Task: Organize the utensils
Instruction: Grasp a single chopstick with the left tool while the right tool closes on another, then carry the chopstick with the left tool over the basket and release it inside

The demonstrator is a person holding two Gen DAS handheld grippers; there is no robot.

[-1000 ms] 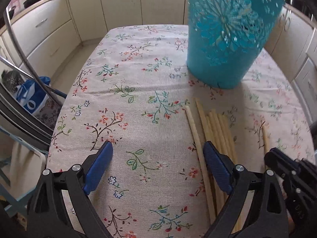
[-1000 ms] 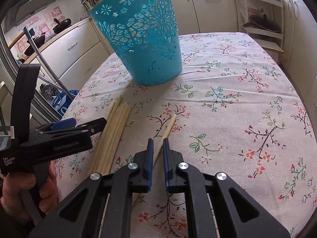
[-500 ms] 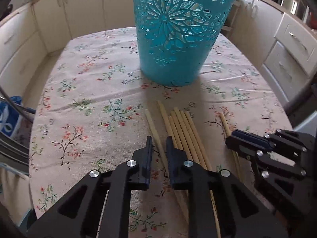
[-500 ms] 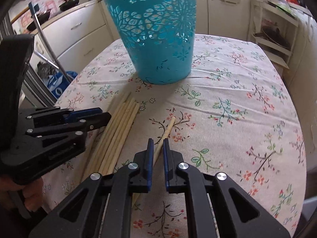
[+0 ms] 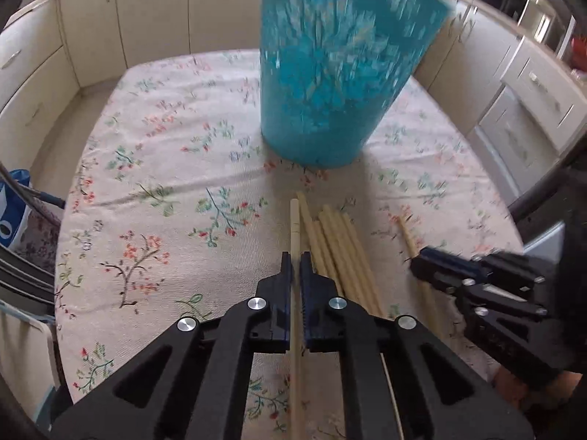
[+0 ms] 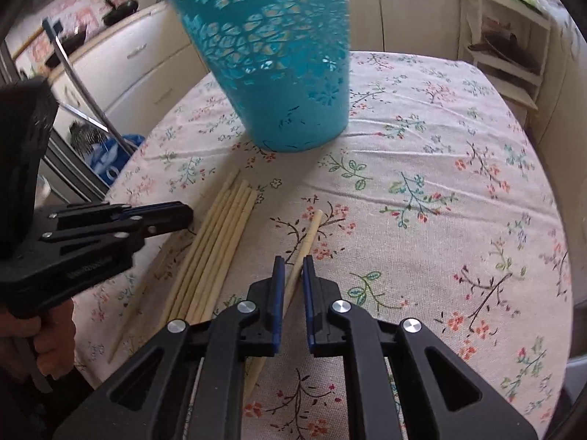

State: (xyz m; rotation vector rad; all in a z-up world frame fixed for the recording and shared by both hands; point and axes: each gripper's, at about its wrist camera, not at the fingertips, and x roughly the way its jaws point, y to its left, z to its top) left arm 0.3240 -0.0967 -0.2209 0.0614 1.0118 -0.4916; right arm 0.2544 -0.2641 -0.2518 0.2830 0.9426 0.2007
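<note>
Since the earlier frame, left tool [image 5: 295,267] has gone from wide to clamped on one chopstick [image 5: 294,227], leftmost of the bundle [image 5: 341,249] lying on the counter [image 5: 165,190] just before the teal basket [image 5: 330,73]. Right of the bundle, right tool [image 6: 292,275] stands narrow, gripping a lone chopstick [image 6: 310,233].

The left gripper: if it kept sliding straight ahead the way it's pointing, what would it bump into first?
Probably the blue basket. The left gripper, shut on one chopstick, points across bare tablecloth toward the basket's base. Angled downward, it might hit the cloth first; depth is unclear.
</note>
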